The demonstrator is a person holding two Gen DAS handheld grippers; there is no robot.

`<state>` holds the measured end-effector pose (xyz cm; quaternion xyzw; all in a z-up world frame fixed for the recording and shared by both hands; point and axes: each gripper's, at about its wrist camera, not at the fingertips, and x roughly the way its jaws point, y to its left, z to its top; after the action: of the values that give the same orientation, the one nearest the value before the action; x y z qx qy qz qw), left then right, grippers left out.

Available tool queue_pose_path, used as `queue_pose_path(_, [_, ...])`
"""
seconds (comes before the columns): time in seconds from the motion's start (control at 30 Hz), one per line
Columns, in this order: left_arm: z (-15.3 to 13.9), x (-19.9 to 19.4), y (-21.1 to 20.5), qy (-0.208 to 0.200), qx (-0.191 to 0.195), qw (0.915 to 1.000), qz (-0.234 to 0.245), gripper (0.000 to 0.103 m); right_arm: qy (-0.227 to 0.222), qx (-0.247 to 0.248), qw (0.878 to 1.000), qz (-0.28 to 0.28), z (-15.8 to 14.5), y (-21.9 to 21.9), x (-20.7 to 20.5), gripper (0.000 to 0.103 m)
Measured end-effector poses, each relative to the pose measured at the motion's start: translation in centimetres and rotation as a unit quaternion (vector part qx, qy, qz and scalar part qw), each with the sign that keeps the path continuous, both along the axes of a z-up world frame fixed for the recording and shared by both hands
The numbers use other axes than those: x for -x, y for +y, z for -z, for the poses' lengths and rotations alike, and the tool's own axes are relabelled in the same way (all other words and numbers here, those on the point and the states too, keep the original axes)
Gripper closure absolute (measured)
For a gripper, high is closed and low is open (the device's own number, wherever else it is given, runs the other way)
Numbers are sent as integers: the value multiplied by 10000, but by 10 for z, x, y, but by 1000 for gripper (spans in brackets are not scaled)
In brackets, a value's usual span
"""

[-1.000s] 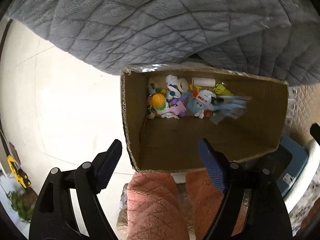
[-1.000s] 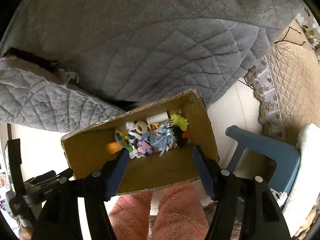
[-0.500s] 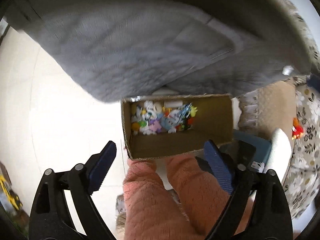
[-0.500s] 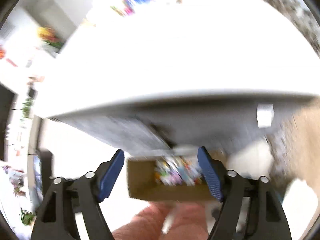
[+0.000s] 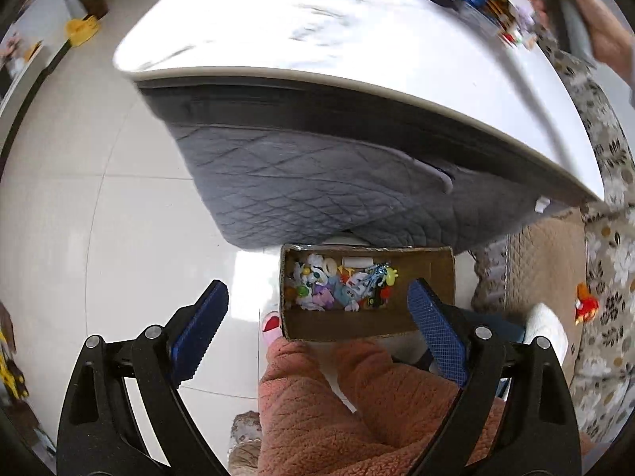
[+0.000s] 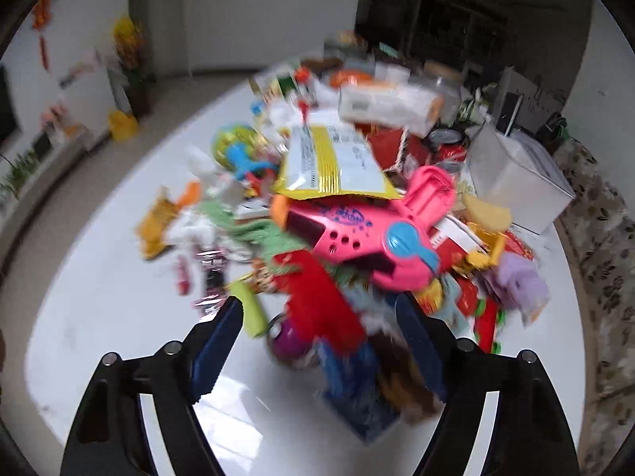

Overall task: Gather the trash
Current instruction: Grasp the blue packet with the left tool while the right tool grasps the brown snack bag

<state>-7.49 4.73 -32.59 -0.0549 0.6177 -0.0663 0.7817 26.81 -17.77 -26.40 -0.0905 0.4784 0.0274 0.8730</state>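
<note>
The left tongs [image 5: 317,317] are standing wide apart, holding nothing, hanging over the cardboard box [image 5: 430,267] on the floor beside the bench [image 5: 357,39]. The right tongs [image 6: 319,331] are closing with nothing pressed between them, hanging above the trash pile [image 6: 337,214] that is lying blurred across the white bench. More small colourful trash [image 5: 341,285] is sitting inside the box.

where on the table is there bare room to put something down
Bare white table lies left of the pile, out to the near-left rim, plus a strip just ahead of the right gripper. The middle and right side are crowded.
</note>
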Motion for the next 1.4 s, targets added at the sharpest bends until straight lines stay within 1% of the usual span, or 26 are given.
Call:
queue_pose_path(0.03, [-2,0,4,11,22,10000,-46,13,92,139,9999,2,8,1,-6,49])
queue_pose_path(0.07, [-3,1,7,13,25,10000,-78,13,225,273,9994,-39,13,2,-12,63])
queue_pose_path(0.13, [-6,0,10,-15,8,10000,-88,13,253,163,9995,-93,11,0,-10,65])
queue_pose_path(0.2, [-10,-4,12,-93,-19,9999,-45,13,60,38,9999,-77,-1,-6,4,66])
queue_pose_path(0.27, [-17,-11,13,-169,40,9998,13,13,-140,-531,9985,6,-26,-25,32,66])
queue_pose_path(0.37, [-28,-32,4,-343,133,9992,158,13,-397,-942,9947,113,-54,-51,81,67])
queue_pose_path(0.47, [-40,-64,-17,-487,296,9977,353,13,-459,-1195,9913,294,-69,-80,138,66])
queue_pose_path(0.53, [-48,-94,-36,-545,549,9961,416,13,-437,-1377,9884,479,-74,-101,178,66])
queue_pose_path(0.6, [-59,-134,-59,-603,973,9927,386,13,-445,-1501,9852,694,-78,-113,214,66])
queue_pose_path(0.63, [-63,-152,-69,-658,1053,9916,360,13,-438,-1537,9840,791,-78,-117,226,66])
queue_pose_path(0.67, [-67,-171,-82,-720,1055,9913,330,13,-438,-1581,9820,937,-77,-125,242,66])
queue_pose_path(0.7, [-71,-195,-99,-822,924,9920,238,13,-450,-1598,9803,1073,-76,-131,257,66])
queue_pose_path(0.73, [-71,-210,-111,-839,897,9923,185,13,-446,-1604,9792,1158,-75,-135,266,66])
queue_pose_path(0.8, [-68,-246,-136,-721,979,9925,130,13,-452,-1645,9759,1362,-74,-146,286,66])
queue_pose_path(0.87, [-64,-272,-155,-712,818,9940,116,14,-449,-1685,9724,1548,-71,-157,302,66])
queue_pose_path(0.93, [-59,-295,-176,-765,539,9954,206,14,-439,-1708,9694,1709,-68,-168,315,66])
queue_pose_path(0.97, [-57,-302,-180,-773,492,9956,181,14,-435,-1711,9687,1743,-67,-173,321,66])
queue_pose_path(1.0, [-55,-308,-182,-756,490,9958,151,19,-429,-1717,9675,1805,-66,-179,327,66])
queue_pose_path(1.03, [-53,-314,-184,-710,470,9963,100,27,-424,-1725,9666,1846,-65,-183,331,66])
queue_pose_path(1.1, [-48,-321,-184,-545,723,9959,48,64,-414,-1748,9647,1923,-61,-191,335,67])
queue_pose_path(1.13, [-48,-323,-185,-534,700,9961,57,64,-407,-1771,9638,1951,-60,-194,337,68])
queue_pose_path(1.17, [-50,-321,-186,-590,570,9966,107,65,-393,-1814,9626,1972,-58,-197,336,69])
queue_pose_path(1.23, [-54,-319,-185,-622,749,9952,137,68,-370,-1895,9611,1975,-56,-200,335,72])
queue_pose_path(1.27, [-57,-313,-178,-633,931,9935,157,71,-377,-1913,9613,1946,-55,-200,333,74])
queue_pose_path(1.33, [-62,-304,-166,-648,1078,9918,210,74,-319,-2045,9616,1803,-52,-197,325,97])
queue_pose_path(1.4, [-70,-291,-151,-740,1190,9897,273,77,-160,-2068,9637,1682,-42,-192,311,100])
